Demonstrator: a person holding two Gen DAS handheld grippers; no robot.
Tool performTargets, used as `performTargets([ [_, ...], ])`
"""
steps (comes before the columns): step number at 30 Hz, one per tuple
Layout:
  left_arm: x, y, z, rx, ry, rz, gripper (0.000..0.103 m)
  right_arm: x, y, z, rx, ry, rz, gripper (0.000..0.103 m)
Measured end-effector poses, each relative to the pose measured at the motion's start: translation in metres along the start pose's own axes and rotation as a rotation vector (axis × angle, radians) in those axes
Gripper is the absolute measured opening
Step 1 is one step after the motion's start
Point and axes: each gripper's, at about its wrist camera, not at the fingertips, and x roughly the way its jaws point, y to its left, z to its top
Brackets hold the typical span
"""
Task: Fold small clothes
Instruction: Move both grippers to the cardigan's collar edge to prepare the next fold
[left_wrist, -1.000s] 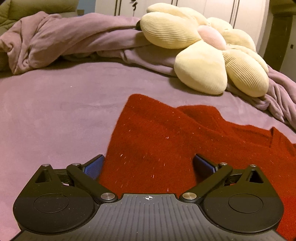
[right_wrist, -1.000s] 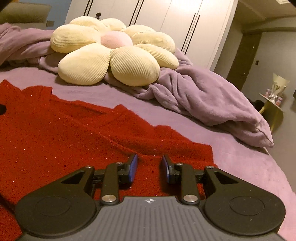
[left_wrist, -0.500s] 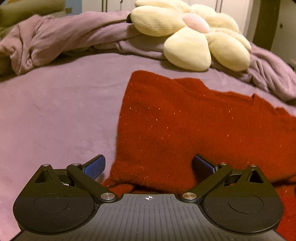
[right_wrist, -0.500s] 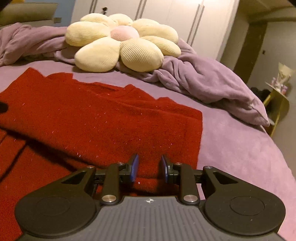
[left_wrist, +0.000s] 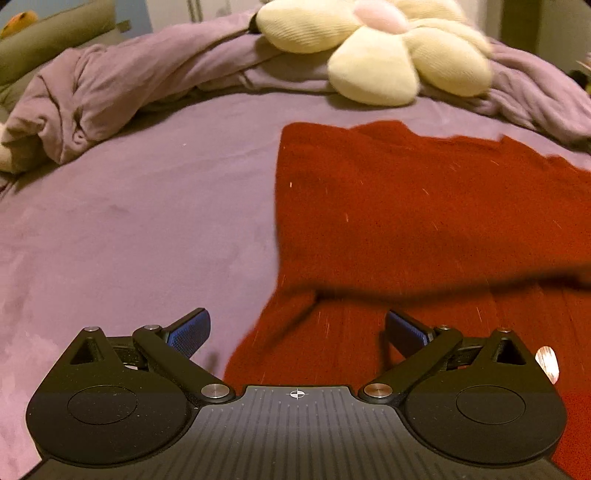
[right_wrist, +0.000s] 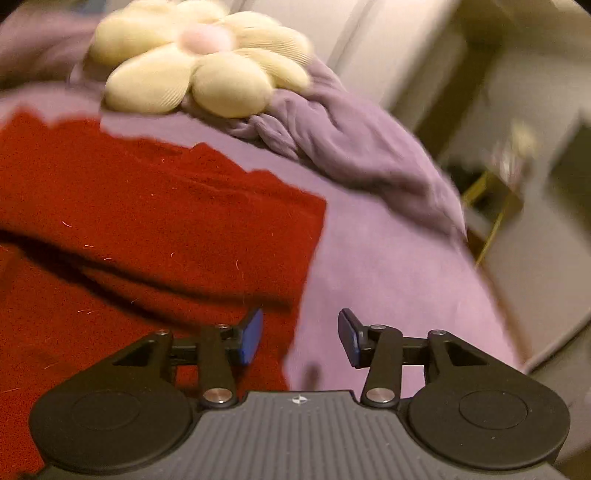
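Right gripper, clenched on the red sweater a second ago, now stands released at its right edge. Left gripper remains spread wide, empty. Sweater lies folded below the flower pillow.

The red garment is fuzzy knit with glinting threads — the bed cover soft, matt plush. The flower cushion is ribbed cloth; each hand-held gripper matt black plastic.
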Motion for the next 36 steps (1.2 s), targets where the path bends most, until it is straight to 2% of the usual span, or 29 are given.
performTargets([
  [1, -0.013, 0.004, -0.015, 0.007, -0.011, -0.025, 0.103, -0.017, -0.007, -0.014, 0.044, 0.023, 0.060, 0.047],
  [4, -0.046, 0.019, -0.065, 0.001, 0.007, -0.090, 0.103, -0.064, -0.015, -0.064, 0.080, 0.081, 0.160, 0.056],
  [8, -0.077, 0.043, -0.127, -0.090, 0.061, -0.099, 0.103, -0.116, -0.024, -0.125, 0.134, 0.134, 0.195, 0.059],
  [12, -0.094, 0.069, -0.165, -0.240, 0.110, -0.166, 0.103, -0.153, -0.033, -0.149, 0.193, 0.119, 0.240, 0.059],
  [16, -0.097, 0.084, -0.175, -0.336, 0.144, -0.254, 0.103, -0.165, -0.040, -0.154, 0.234, 0.123, 0.289, 0.059],
  [21, -0.096, 0.097, -0.178, -0.416, 0.165, -0.337, 0.100, -0.164, -0.049, -0.157, 0.300, 0.146, 0.334, 0.050],
  [24, -0.093, 0.108, -0.179, -0.459, 0.184, -0.370, 0.093, -0.164, -0.058, -0.159, 0.332, 0.153, 0.318, 0.047],
  [26, -0.091, 0.113, -0.180, -0.461, 0.201, -0.373, 0.084, -0.164, -0.065, -0.160, 0.361, 0.151, 0.322, 0.047],
  [28, -0.088, 0.119, -0.180, -0.455, 0.218, -0.369, 0.081, -0.162, -0.070, -0.160, 0.373, 0.151, 0.329, 0.047],
  [32, -0.087, 0.126, -0.178, -0.460, 0.225, -0.380, 0.082, -0.159, -0.073, -0.157, 0.378, 0.157, 0.328, 0.047],
  [34, -0.084, 0.127, -0.179, -0.460, 0.238, -0.415, 0.089, -0.160, -0.072, -0.154, 0.361, 0.146, 0.301, 0.049],
  [36, -0.081, 0.124, -0.179, -0.449, 0.253, -0.438, 0.088, -0.160, -0.072, -0.153, 0.345, 0.146, 0.271, 0.052],
])
